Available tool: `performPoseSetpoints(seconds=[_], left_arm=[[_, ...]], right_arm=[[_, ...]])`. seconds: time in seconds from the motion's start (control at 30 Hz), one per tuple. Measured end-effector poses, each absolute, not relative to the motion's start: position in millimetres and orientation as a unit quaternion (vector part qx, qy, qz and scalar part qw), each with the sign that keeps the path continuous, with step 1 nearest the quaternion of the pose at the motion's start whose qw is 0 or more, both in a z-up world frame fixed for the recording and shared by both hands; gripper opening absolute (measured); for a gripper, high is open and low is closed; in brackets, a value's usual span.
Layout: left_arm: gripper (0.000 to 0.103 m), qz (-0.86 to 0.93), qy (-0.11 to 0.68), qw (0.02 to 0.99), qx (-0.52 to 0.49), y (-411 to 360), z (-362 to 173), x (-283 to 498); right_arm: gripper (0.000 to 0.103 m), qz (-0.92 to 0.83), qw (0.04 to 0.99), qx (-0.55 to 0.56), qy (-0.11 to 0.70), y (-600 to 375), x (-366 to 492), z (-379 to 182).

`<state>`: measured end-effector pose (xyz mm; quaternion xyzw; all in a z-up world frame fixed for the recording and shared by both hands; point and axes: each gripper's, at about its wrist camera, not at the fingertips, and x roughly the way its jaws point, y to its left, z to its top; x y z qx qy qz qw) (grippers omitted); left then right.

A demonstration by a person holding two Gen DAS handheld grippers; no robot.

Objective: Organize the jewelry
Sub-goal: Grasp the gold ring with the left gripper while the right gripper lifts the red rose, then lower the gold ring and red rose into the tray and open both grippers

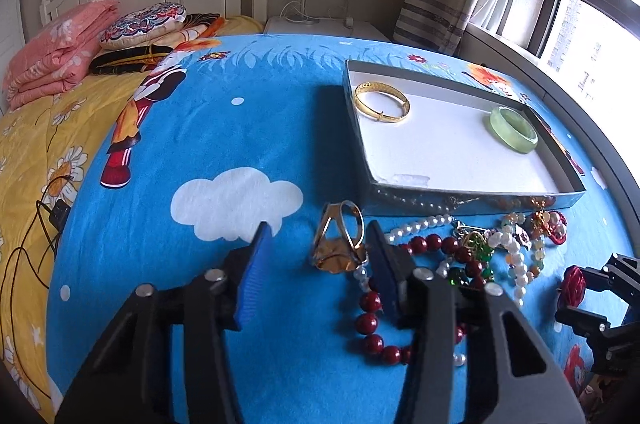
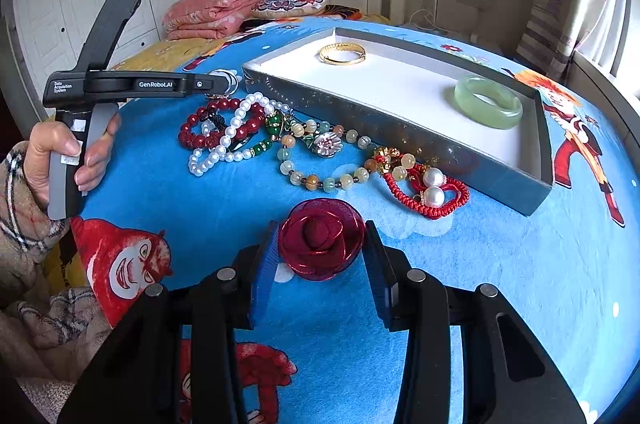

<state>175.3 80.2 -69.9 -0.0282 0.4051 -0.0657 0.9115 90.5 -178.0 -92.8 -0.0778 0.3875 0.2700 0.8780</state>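
Two handheld grippers work over jewelry on a blue cartoon bedspread (image 1: 160, 151). The right gripper (image 2: 320, 256) brackets a dark red fabric rose brooch (image 2: 320, 244), fingers spread, barely touching (close gently, it may crush). The left gripper (image 1: 316, 248), wide apart, straddles a gold metal ring (image 1: 340, 244). Shallow grey tray (image 1: 472, 195) beyond.

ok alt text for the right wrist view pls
The right gripper has its open jaws around a red fabric rose on a blue cartoon blanket. Beyond lie tangled bead bracelets and a tray holding a gold bangle and jade bangle.
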Motion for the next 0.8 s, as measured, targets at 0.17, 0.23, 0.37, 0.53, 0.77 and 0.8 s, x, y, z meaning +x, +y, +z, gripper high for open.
performPoseSetpoints(seconds=[0.17,0.23,0.37,0.53,0.77,0.8], left_arm=[[0.006,-0.064,0.384,0.921,-0.008,75,-65,165],[0.005,-0.071,0.375,0.924,-0.015,77,-58,162],[0.005,-0.081,0.357,0.931,-0.009,74,-38,159],[0.005,-0.094,0.346,0.934,0.000,65,-16,166],[0.005,-0.116,0.362,0.925,0.025,27,-2,218],[0.005,-0.121,0.369,0.921,0.025,19,-3,229]], right_arm=[[0.040,0.271,0.882,-0.049,0.383,-190,91,-87],[0.040,0.269,0.885,-0.038,0.379,-196,93,-83],[0.040,0.260,0.892,-0.020,0.368,-210,95,-73],[0.040,0.249,0.900,-0.015,0.358,-221,104,-57],[0.040,0.224,0.910,-0.025,0.348,-230,150,-35],[0.040,0.216,0.911,-0.024,0.350,-232,159,-35]])
